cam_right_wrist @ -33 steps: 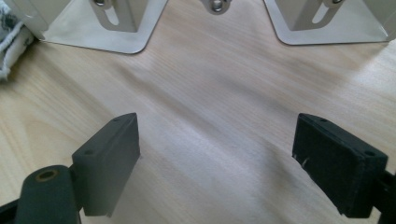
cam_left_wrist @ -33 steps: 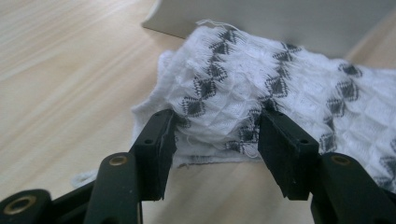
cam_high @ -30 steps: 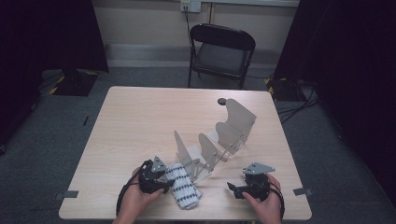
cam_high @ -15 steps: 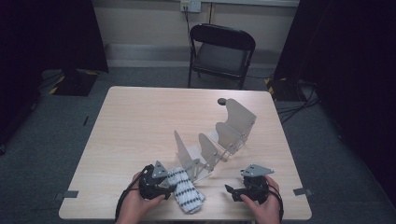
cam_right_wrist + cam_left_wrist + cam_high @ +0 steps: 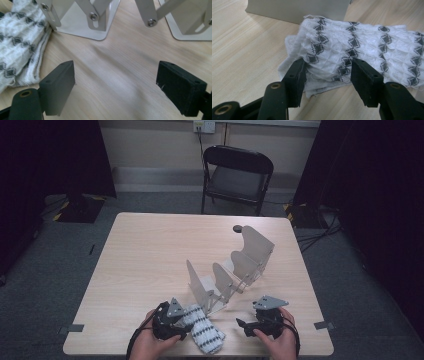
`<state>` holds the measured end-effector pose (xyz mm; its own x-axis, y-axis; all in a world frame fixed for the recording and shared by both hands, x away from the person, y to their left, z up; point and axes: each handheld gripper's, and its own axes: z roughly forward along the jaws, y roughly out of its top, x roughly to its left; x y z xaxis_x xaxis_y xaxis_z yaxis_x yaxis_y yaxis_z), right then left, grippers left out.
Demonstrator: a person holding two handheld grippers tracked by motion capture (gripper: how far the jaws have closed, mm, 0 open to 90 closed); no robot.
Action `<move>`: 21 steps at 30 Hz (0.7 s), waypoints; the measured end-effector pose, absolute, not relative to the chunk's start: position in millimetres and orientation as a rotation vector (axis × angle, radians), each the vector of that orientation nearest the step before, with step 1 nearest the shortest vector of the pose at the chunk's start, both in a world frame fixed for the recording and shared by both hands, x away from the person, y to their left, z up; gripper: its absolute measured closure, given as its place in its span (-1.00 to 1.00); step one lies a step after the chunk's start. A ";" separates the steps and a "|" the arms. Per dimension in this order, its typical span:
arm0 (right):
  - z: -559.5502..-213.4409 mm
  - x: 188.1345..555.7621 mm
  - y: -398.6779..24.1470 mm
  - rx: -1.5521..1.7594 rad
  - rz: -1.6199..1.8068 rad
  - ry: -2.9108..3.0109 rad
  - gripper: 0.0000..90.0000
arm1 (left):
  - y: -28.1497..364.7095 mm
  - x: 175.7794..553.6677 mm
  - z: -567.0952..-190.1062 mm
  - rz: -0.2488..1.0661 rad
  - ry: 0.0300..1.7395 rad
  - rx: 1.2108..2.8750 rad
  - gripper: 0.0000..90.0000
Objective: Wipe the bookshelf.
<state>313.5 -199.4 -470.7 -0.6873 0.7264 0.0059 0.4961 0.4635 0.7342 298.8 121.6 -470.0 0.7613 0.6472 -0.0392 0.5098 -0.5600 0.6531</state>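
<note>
Left gripper view: left gripper (image 5: 327,72) clamped on near end of folded patterned cloth (image 5: 362,50), flat on table (image 5: 140,255) beside metal rack (image 5: 235,270). Right gripper (image 5: 115,85) wide, empty. Lifting, racking likely ahead.

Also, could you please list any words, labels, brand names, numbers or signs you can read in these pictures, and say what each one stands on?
None: no readable text shows in any view.
The folded cloth bears only a woven black diamond pattern, no letters.
The metal rack, the table and the chair are unmarked.
The left gripper and right gripper carry no label on their black jaws.
</note>
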 end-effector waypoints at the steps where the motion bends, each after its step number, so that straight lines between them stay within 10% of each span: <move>1: -470.2 313.2 -197.8 1.034 1.068 2.413 -0.67 | 121.3 298.7 -470.2 0.271 0.860 2.291 0.01; 21: -481.3 312.1 -158.7 0.947 1.090 2.533 -0.68 | 118.7 299.8 -476.0 0.288 0.838 2.305 -0.10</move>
<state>312.1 -158.7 -481.3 -0.7663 0.6409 0.0451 0.4735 0.5158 0.7140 299.8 118.7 -476.0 0.7702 0.6375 -0.0170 0.4921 -0.5771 0.6518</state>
